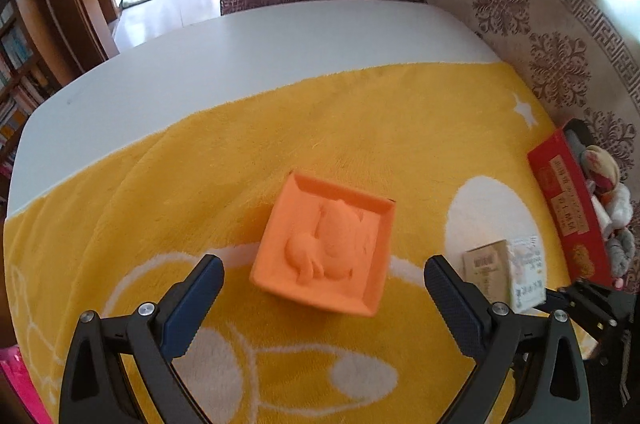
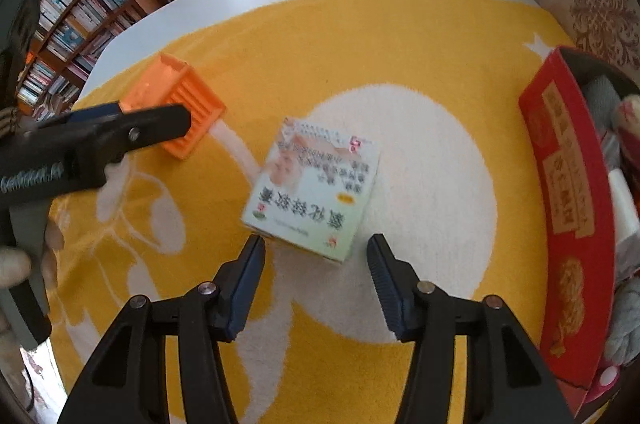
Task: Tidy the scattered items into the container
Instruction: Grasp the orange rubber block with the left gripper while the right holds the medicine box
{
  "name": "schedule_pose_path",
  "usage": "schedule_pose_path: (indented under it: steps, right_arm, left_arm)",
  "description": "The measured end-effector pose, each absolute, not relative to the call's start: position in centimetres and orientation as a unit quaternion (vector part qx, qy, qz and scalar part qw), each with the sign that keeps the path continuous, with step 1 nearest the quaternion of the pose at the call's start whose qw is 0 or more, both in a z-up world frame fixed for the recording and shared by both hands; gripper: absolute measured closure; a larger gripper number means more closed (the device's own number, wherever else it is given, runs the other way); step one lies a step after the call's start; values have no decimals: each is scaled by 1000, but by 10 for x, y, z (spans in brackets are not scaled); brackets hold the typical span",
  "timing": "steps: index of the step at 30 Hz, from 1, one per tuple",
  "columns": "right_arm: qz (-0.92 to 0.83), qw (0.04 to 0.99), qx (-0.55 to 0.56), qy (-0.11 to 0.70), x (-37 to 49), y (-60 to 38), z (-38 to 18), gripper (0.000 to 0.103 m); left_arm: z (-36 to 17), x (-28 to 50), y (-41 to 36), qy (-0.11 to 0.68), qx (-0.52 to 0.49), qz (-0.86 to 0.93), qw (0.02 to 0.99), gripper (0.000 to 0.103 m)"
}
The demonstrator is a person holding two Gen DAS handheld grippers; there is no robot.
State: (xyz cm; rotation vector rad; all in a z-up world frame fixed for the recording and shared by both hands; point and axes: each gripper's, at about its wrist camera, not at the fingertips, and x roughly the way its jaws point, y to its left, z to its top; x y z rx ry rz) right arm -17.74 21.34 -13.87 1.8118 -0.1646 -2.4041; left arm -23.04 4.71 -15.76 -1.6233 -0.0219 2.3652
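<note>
An orange square mould (image 1: 326,244) with a raised animal figure lies on the yellow towel (image 1: 240,152). My left gripper (image 1: 324,288) hovers over its near edge, open, fingers wide on either side without touching. In the right wrist view the mould (image 2: 176,108) is at the left, partly behind the left gripper's arm. A small white-green medicine box (image 2: 314,190) lies flat on the towel's white patch. My right gripper (image 2: 316,256) stands open just before its near end, pads apart from it. That box (image 1: 506,268) also shows at the left view's right side.
A red cardboard container (image 2: 568,208) stands at the right edge of the towel (image 2: 400,56), with soft grey and white items inside; it shows as the red box (image 1: 568,208) in the left view too. Bookshelves (image 2: 76,20) stand beyond the white table (image 1: 240,56) on the left.
</note>
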Motion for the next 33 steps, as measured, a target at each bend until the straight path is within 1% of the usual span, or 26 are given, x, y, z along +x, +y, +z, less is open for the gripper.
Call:
schedule_pose_path:
  steps: [8,11,17,28,30,31,32,33]
  right_arm:
    - [-795,67,598,-81,-180,224,-135,45]
    - [-796,66,596,-85,-182,227,-134,42]
    - [-799,70,590,-88,-182,226,-133,41]
    - [-805,70,583,-87,-178,226,-128,41]
    - [-806,69,582,-86,-186,214,-132,41]
    - [-806,68,581,-85,-188,213,-133,41]
    - [-807,66,581,-84,-191,213,-134,41]
    - [-807,65,581,-85,-193,213,-135,41]
  left_arm:
    - [-180,-237,44,2,-590,797,128,1]
    - [-182,-236,46,24,-586,800,127,1]
    - [-183,-238,46,39,-589,798,122,1]
    - [-182,-250,40,39,-626,773,94,1]
    - [-180,-248,39,45,-621,777,95,7]
    - [-177,-247,38,46,-616,781,98,15]
    - [-174,-246,38,47,-611,784,102,30]
    - [-170,-245,36,46,-607,787,106,39]
